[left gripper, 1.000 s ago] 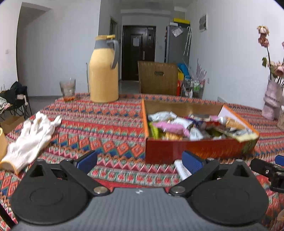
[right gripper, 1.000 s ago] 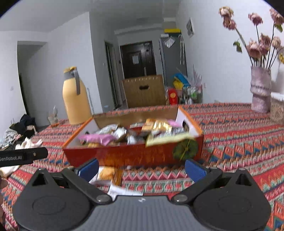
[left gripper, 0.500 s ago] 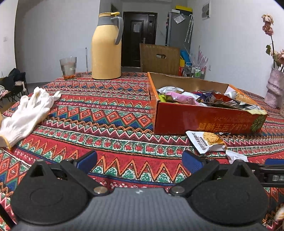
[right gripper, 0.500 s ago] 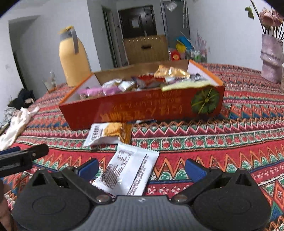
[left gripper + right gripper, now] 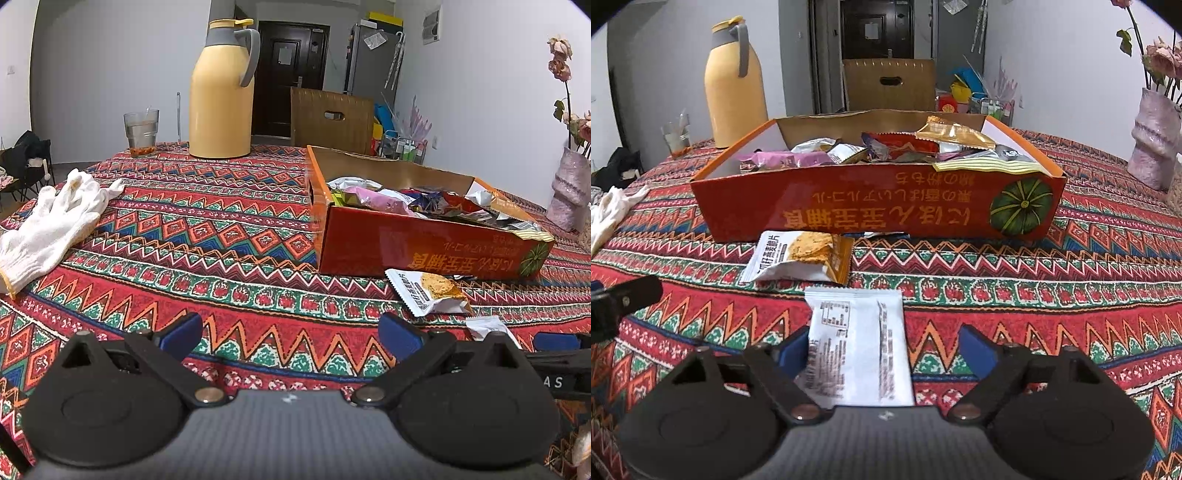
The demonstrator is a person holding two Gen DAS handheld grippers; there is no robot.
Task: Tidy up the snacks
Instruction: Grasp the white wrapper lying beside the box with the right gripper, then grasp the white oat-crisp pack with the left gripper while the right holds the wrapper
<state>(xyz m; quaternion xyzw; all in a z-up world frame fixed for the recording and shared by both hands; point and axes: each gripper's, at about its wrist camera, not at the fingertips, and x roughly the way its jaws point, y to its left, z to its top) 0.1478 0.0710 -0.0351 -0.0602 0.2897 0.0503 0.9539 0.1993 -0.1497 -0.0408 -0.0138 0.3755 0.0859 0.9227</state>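
Observation:
An orange cardboard box [image 5: 879, 206] holds several snack packets on the patterned tablecloth. In front of it lie a biscuit packet [image 5: 801, 258] and, nearer, a white packet [image 5: 857, 339]. My right gripper [image 5: 882, 350] straddles the white packet with its jaws closing. The left pad is at the packet's edge, while the right pad stands clear of it. My left gripper [image 5: 291, 334] hovers open over bare cloth, left of the box [image 5: 406, 247] and the biscuit packet [image 5: 428, 291]. A corner of the white packet [image 5: 485, 326] shows there too.
A yellow thermos jug [image 5: 221, 96] and a glass [image 5: 141, 131] stand at the table's far side. White gloves [image 5: 51, 225] lie at the left. A pink vase [image 5: 569, 192] of dried flowers stands at the right. A chair back [image 5: 332, 118] rises behind the table.
Both grippers have tipped down toward the table. The right one came in over the white packet and its jaws have narrowed. The left one has kept still for the last half second.

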